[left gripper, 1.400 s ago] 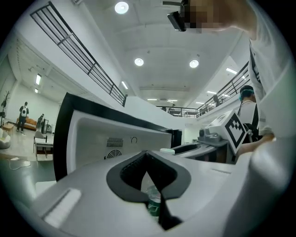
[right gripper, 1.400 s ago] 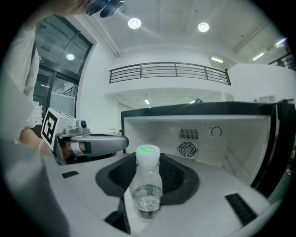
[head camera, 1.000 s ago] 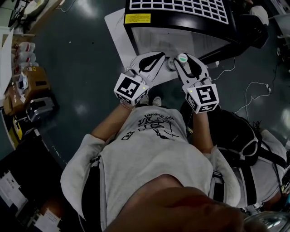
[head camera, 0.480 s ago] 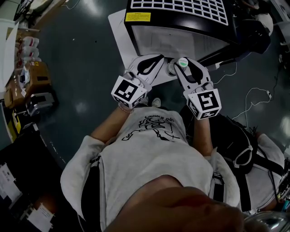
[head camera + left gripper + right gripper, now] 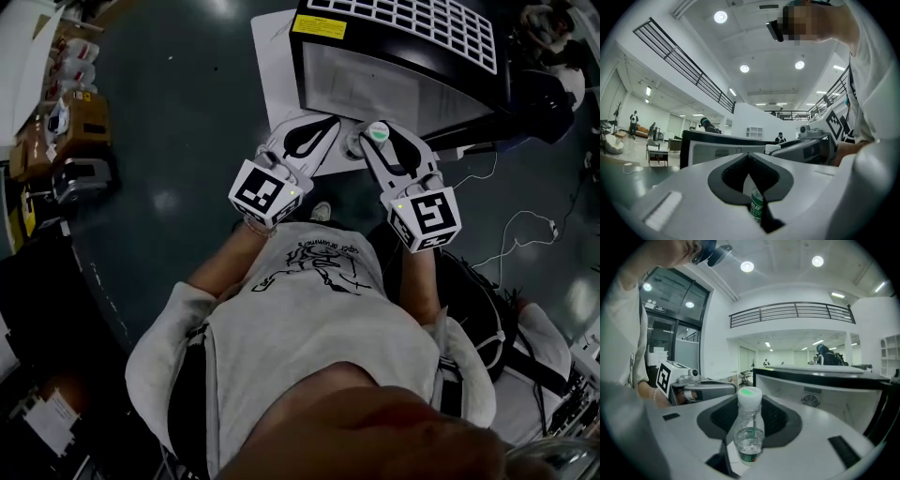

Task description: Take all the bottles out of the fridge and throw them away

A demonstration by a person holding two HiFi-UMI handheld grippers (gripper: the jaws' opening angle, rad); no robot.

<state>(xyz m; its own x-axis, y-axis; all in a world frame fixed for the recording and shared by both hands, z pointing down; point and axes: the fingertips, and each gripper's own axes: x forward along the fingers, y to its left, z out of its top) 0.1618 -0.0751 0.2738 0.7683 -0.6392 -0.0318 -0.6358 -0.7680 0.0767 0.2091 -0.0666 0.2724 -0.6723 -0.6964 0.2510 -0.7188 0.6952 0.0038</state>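
While the right gripper [image 5: 750, 406] clamped a clear plastic bottle [image 5: 750, 437] upright between dark pads, round white cap above them, left gripper [image 5: 749, 157] fingertips met, green-labelled bottle [image 5: 757, 206] showing in the slit behind them, hold unclear, boxy black-rimmed fridge [image 5: 825, 380] beyond both.

Two grippers show, the left gripper [image 5: 337, 120] and the right gripper [image 5: 377, 130], and each carries one marker cube, which makes two cubes [image 5: 265, 190]. There is one fridge [image 5: 403, 56] with one yellow sticker [image 5: 318, 25], one white sheet [image 5: 277, 66] on the floor, one person [image 5: 319, 319], and three round ceiling lights [image 5: 720, 17] in the left gripper view. One bottle [image 5: 749, 427] with one white cap [image 5: 749, 396] can be counted for certain; one green label [image 5: 758, 206] shows between the left jaws, and whether it belongs to a second bottle cannot be told.
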